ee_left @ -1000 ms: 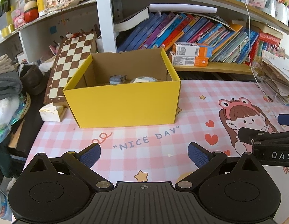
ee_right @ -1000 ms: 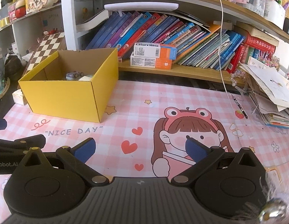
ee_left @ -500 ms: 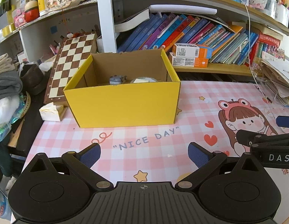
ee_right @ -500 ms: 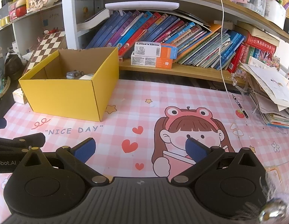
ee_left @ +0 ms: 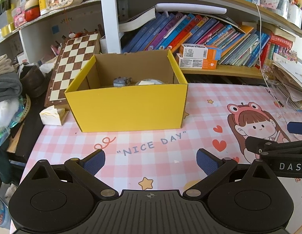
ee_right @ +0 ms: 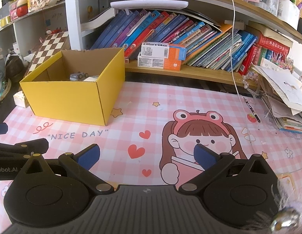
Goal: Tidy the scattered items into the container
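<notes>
Two items, a small grey toy and a white object, lie in the yellow box. Both grippers, left and right, have jaws open and empty. No loose item shows on the worktop, so the task seems almost finished.

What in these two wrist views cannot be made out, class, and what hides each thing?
- Yellow box floor: left wrist view, hidden by its front wall.
- Grey toy and white item: only tops show.
- Fuzzy object: right wrist view, blurred, cut by the edge.
</notes>
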`<state>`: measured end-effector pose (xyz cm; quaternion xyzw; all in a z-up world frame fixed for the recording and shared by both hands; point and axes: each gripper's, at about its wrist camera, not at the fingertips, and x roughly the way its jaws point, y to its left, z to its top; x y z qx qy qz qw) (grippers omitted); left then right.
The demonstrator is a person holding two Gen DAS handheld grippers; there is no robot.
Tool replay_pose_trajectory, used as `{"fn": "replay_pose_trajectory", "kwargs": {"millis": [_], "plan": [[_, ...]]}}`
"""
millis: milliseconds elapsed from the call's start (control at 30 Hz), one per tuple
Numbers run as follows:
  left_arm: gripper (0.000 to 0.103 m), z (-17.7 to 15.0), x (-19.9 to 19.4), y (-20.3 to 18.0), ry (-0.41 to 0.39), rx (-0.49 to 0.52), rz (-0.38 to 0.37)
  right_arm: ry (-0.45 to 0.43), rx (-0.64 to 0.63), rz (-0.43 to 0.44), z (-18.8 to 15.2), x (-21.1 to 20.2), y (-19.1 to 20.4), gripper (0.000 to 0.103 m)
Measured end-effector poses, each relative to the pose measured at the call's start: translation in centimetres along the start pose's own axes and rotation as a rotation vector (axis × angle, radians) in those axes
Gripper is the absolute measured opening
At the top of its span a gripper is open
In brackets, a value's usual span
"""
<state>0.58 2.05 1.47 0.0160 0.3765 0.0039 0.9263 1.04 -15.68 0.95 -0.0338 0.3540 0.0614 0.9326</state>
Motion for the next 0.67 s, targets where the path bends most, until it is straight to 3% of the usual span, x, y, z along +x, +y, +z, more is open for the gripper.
{"fn": "replay_pose_trajectory", "kwargs": {"millis": [667], "plan": [[0.103, -0.05, -0.03, 0.03, -0.007, -0.002, 0.008, 0.013, -0.002, 0.002, -0.03, 0.20, 0.09, 0.103]]}}
